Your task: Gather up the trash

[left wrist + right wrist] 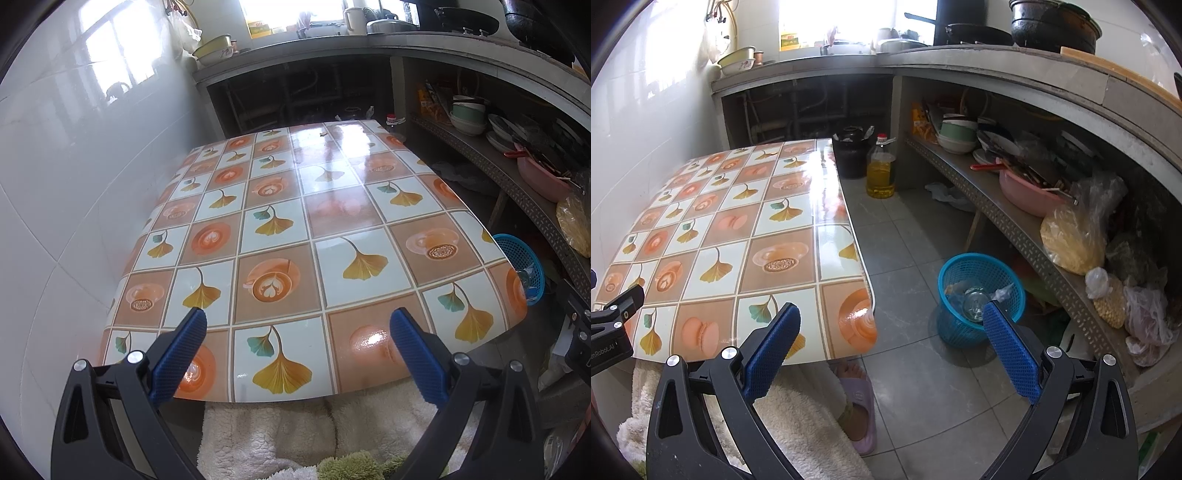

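Trash basket (979, 299) just beyond wide-spread, empty right tongs (892, 317); left tongs (297, 321) likewise.

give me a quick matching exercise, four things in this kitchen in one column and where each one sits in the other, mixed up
Things:
1. blue basket
2. oil bottle
3. pink basin
4. black pot

Places:
A. on top of the concrete counter
B. on the floor right of the table, trash inside
C. on the metal shelf under the counter
D. on the floor by the table's far corner, beside a dark jar

Pairs: 1-B, 2-D, 3-C, 4-A

Both the left claw and the right claw are open and hold nothing.
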A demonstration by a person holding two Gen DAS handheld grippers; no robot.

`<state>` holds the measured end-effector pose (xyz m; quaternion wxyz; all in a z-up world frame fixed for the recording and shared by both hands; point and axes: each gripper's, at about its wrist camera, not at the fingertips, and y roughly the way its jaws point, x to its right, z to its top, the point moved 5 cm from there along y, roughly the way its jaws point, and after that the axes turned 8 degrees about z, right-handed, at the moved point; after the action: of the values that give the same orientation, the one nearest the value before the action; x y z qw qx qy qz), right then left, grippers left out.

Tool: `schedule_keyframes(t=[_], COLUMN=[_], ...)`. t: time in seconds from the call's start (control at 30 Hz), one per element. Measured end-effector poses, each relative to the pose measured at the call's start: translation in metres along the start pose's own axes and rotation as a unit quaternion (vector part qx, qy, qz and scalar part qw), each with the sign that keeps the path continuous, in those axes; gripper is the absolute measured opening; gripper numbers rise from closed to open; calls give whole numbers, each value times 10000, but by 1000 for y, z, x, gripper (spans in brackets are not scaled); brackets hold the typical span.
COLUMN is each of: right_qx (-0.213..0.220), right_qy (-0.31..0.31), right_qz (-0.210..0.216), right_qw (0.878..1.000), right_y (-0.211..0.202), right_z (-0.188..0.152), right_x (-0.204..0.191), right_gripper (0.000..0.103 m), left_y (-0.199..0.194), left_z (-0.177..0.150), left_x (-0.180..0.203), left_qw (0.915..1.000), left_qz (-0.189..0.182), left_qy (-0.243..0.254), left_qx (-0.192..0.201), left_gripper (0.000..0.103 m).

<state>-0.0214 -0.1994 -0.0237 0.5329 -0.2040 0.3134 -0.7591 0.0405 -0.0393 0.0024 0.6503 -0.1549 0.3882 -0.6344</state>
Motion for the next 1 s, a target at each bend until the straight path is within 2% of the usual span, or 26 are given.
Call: schedule_keyframes(t=[1.0], right_qx=[9], right_qy=[-20], right_qz=[8], right_qw=[10000], right_y=[0], right_z=[1], right_x=[-2], right_gripper=[95], left_y=[0], left_z=[0], left_x=[0], left_qw=[10000], left_qz=[5], left_qy=[1], left_qx=[-6], left_gripper=[97])
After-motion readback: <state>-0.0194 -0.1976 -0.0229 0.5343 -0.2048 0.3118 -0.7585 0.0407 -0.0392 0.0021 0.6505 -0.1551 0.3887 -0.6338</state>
